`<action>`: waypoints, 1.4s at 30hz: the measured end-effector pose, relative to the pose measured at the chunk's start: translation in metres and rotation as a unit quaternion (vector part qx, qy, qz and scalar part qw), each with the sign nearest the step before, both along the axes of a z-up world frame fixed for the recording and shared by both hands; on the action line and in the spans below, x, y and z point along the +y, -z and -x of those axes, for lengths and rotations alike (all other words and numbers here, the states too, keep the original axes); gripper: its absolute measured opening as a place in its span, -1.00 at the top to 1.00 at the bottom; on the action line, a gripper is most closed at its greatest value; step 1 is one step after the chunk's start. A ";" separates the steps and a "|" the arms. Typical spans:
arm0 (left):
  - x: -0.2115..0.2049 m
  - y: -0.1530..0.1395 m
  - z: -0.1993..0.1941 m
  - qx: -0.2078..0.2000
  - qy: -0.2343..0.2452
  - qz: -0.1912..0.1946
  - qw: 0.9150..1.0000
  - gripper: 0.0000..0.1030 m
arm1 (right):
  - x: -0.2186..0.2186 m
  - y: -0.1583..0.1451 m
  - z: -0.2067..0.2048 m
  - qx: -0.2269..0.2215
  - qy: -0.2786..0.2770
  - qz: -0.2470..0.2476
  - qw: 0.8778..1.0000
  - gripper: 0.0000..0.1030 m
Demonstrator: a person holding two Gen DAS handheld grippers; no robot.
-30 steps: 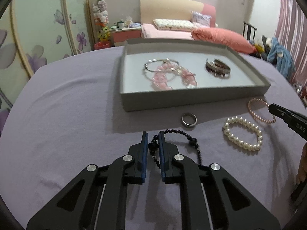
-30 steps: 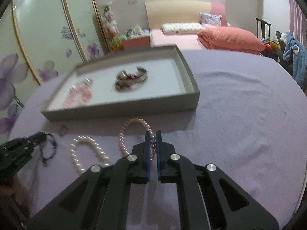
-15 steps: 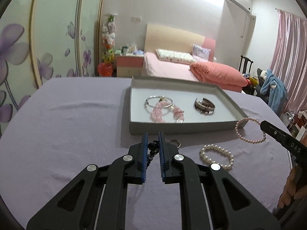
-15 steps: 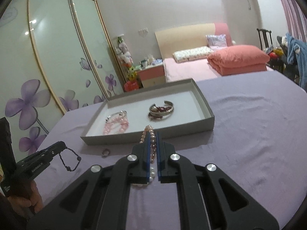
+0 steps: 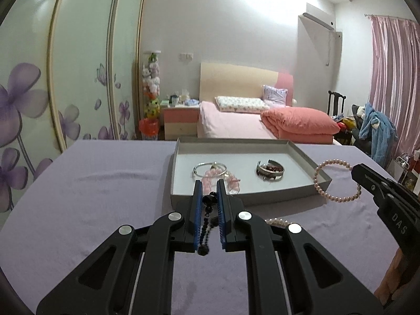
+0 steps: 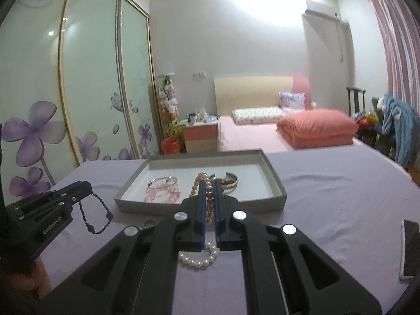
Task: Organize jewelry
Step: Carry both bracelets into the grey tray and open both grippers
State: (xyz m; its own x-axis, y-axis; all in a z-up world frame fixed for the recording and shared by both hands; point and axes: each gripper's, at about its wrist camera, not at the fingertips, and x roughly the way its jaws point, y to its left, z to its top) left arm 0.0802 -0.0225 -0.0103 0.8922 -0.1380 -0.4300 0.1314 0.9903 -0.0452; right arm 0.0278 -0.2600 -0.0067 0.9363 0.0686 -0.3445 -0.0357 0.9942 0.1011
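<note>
Black bead bracelet (image 5: 207, 211) between clamped jaws

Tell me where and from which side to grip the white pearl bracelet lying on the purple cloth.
Grip the white pearl bracelet across one stretch of its strand, coming from above with one finger inside the loop and one outside. It lies flat on the purple cloth, so a side approach would likely only push the beads along.
</note>
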 end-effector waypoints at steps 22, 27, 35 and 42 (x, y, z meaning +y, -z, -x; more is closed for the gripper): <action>-0.010 -0.004 0.016 -0.063 0.004 -0.006 0.998 0.77 | 0.006 -0.001 0.015 -0.085 0.036 0.038 0.995 0.88; -0.011 -0.006 0.012 -0.063 0.006 -0.004 0.998 0.77 | 0.001 -0.009 0.011 -0.093 0.036 0.036 0.994 0.88; -0.014 -0.009 -0.008 -0.063 0.006 -0.007 0.998 0.77 | -0.005 -0.018 -0.012 -0.100 0.047 0.035 0.993 0.88; -0.013 -0.005 -0.065 -0.008 0.019 0.020 1.000 0.77 | -0.020 -0.018 -0.056 -0.057 0.035 0.001 0.998 0.88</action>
State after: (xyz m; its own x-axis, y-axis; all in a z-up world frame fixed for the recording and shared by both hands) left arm 0.1451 -0.0353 -0.0056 0.8922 -0.1899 -0.4097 0.1708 0.9818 -0.0832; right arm 0.0842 -0.2800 0.0110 0.9720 0.0005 -0.2350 0.0232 0.9949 0.0983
